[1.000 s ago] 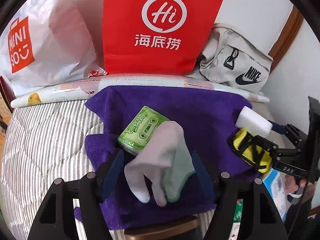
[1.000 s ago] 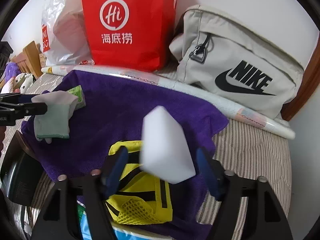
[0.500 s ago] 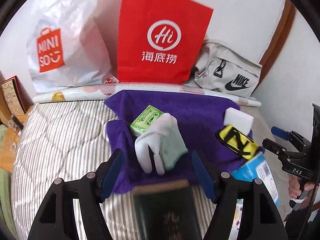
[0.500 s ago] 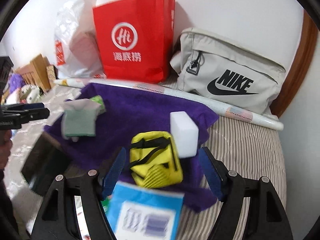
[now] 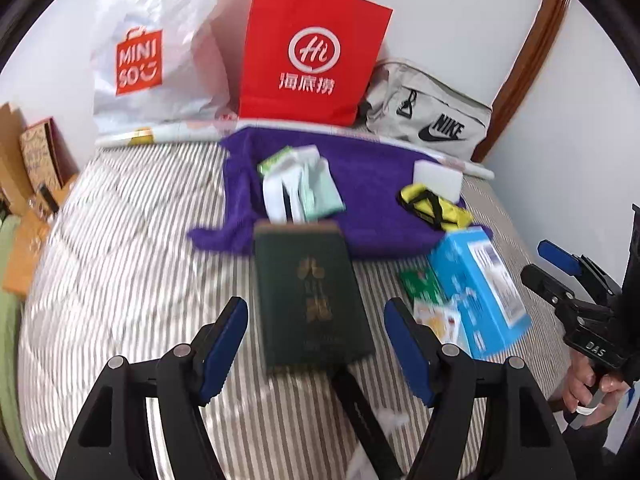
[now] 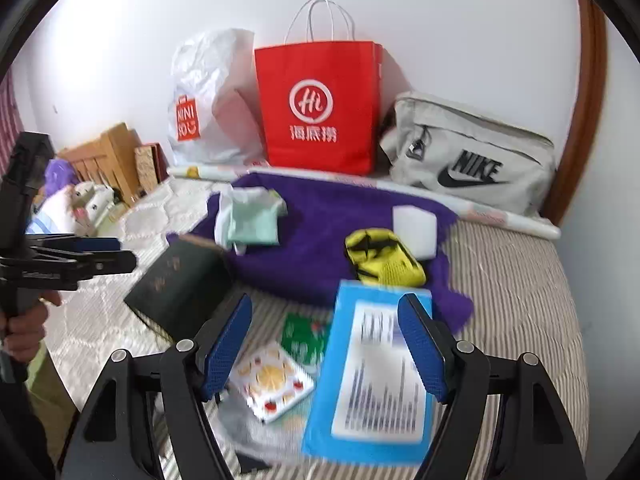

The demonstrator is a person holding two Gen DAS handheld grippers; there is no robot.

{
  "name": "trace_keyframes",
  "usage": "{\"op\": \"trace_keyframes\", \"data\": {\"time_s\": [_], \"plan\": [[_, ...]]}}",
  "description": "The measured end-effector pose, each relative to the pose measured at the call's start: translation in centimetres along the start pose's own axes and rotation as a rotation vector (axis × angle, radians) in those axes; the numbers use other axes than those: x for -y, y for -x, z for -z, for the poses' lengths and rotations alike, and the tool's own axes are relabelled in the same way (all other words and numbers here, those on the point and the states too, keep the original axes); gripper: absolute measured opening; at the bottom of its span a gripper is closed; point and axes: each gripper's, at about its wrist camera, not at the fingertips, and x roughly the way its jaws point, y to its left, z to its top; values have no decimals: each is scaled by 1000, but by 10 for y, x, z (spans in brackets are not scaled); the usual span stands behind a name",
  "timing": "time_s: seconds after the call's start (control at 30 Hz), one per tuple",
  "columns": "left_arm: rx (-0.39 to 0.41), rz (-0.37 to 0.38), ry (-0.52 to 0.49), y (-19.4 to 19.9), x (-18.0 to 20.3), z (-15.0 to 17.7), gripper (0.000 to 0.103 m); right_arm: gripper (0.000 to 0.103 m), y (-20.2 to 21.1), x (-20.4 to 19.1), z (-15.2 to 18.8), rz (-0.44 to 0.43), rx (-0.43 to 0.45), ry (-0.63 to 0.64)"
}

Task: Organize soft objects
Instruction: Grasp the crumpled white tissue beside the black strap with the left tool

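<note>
The bed (image 5: 120,264) wears a cover of thin grey and white stripes. On it lies a deep purple towel (image 5: 360,176). On the towel sit a white and pale mint glove (image 5: 304,192), a light green patterned packet (image 5: 272,164), a plain white sponge (image 5: 438,176) and a yellow pouch (image 5: 432,208) with black straps. Nearer lie a dark green book (image 5: 312,296) with gold lettering and a bright blue box (image 5: 476,288) with a white label. Behind stand a red paper bag (image 5: 312,52) with a white logo, a white plastic bag (image 5: 160,48) with an orange mark, and a beige bag (image 5: 428,120) with a black logo. Each tool, left (image 5: 316,344) and right (image 6: 324,344), is black with blue pads.
</note>
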Motion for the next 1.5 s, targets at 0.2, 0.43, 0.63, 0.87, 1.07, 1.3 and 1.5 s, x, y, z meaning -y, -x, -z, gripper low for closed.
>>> {"op": "trace_keyframes", "data": {"time_s": [0.2, 0.43, 0.63, 0.87, 1.07, 1.3, 1.5], "plan": [[-24, -11, 9, -2, 8, 46, 69, 75, 9, -5, 35, 73, -15, -24], [-55, -35, -39, -16, 30, 89, 61, 75, 17, -10, 80, 49, -50, -59], [-60, -41, -60, -30, 44, 99, 42, 75, 23, -7, 105, 22, -57, -96], [-33, 24, -74, -30, 52, 97, 8, 75, 28, 0, 116, 25, -50, -110], [-18, 20, -53, -19, 40, 94, 8, 75, 28, 7, 118, 19, -53, -139], [-74, 37, -76, -23, 34, 109, 16, 75, 24, 6, 123, 12, -66, -141], [-90, 21, -120, -38, 44, 117, 29, 75, 19, -2, 125, 9, -81, -126]]}}
